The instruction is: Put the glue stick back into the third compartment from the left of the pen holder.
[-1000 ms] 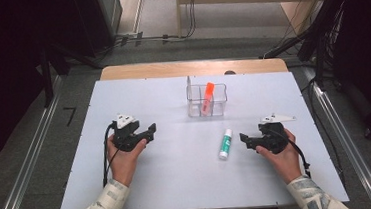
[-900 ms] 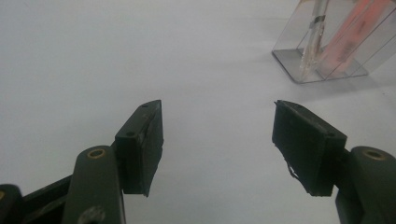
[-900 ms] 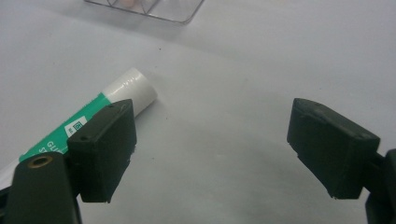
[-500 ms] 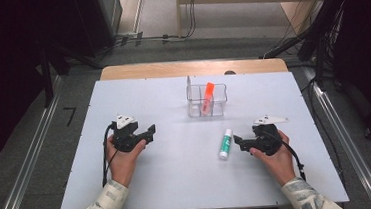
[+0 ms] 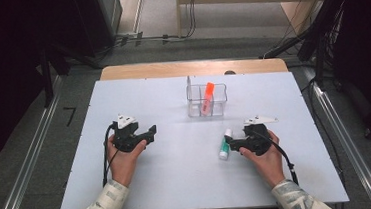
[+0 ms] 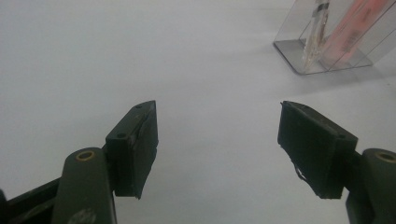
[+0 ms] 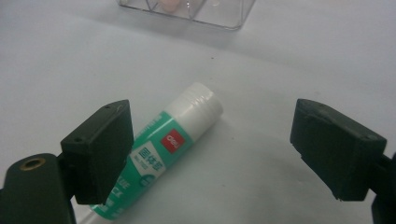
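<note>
While the left gripper [image 5: 148, 133] rests on the bare white worktop [image 5: 180, 185] with its fingers [image 6: 135, 144] spread and nothing between them, having just been opening a little further, the work in hand lies to the right. Past the middle of the worktop, toward the back, stands a clear plastic organizer [image 5: 207, 101] with thin, hard, glossy walls and separate compartments; an orange marker [image 5: 207, 98] leans in one of them.

Nearer the person and right of centre lies the glue stick [image 5: 224, 145], flat on the worktop, its white ribbed cap [image 7: 198, 100] pointing toward the organizer. It is a smooth, rigid cylinder with a green and white printed label, so it will likely roll if nudged from one side.

Just right of it is the right gripper [image 5: 232, 143], fingers [image 7: 100, 149] apart and not pressing anything. In the right gripper view the tube sits off-centre, under the left-hand finger rather than midway in the gap.

To grasp it well, the gripper should probably shift sideways until the tube's body lies centred between the flat black pads, with the pads set across its round sides rather than its ends. Then lower close to the matte surface and close gently on the labelled body, not the cap, so the slick plastic does not squirt out.
</note>
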A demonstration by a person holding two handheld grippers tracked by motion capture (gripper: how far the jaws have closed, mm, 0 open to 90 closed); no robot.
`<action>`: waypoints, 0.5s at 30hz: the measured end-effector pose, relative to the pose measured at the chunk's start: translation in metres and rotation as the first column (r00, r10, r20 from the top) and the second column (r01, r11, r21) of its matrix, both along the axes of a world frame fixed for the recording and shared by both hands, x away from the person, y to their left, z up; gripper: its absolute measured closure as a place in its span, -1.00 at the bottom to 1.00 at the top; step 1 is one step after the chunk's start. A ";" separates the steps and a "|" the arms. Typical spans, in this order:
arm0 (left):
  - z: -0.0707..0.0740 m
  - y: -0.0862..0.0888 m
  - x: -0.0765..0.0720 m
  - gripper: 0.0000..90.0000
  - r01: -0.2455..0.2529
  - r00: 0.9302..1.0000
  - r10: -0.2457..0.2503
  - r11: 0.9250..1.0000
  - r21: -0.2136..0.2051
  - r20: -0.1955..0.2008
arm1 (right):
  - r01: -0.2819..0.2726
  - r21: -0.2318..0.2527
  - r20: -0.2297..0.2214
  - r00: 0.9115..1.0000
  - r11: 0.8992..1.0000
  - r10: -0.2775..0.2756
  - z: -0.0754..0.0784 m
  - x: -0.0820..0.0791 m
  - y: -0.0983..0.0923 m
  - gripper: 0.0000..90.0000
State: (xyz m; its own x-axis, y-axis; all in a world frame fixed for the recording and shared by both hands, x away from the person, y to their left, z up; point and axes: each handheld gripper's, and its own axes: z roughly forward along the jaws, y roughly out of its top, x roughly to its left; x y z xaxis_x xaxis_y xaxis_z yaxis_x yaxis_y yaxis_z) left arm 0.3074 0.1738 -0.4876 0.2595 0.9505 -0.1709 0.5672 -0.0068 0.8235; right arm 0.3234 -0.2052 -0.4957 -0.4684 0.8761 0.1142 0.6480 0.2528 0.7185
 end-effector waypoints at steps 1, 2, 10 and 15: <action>0.000 0.000 0.000 -0.34 0.000 1.000 0.000 1.000 0.001 0.000 | -0.001 0.000 0.000 1.000 1.000 0.001 -0.001 0.000 0.002 -0.74; 0.000 0.000 0.000 -0.34 0.000 1.000 0.000 1.000 0.000 0.000 | 0.001 -0.004 0.000 1.000 1.000 -0.001 -0.001 0.000 0.005 -0.74; -0.001 -0.001 0.000 -0.34 0.008 1.000 -0.008 1.000 0.001 -0.003 | 0.013 -0.021 -0.014 1.000 1.000 -0.013 -0.006 0.001 0.019 -0.74; -0.001 -0.001 0.000 -0.34 0.009 1.000 -0.009 1.000 0.000 -0.005 | 0.021 -0.024 -0.025 0.999 0.999 -0.021 -0.010 0.001 0.026 -0.74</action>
State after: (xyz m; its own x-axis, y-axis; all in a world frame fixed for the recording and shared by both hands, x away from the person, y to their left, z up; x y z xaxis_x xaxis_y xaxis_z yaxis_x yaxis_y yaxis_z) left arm 0.3078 0.1725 -0.4883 0.2668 0.9483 -0.1720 0.5711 -0.0119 0.8208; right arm 0.3248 -0.1788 -0.5057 -0.4469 0.8884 0.1048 0.6715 0.2557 0.6955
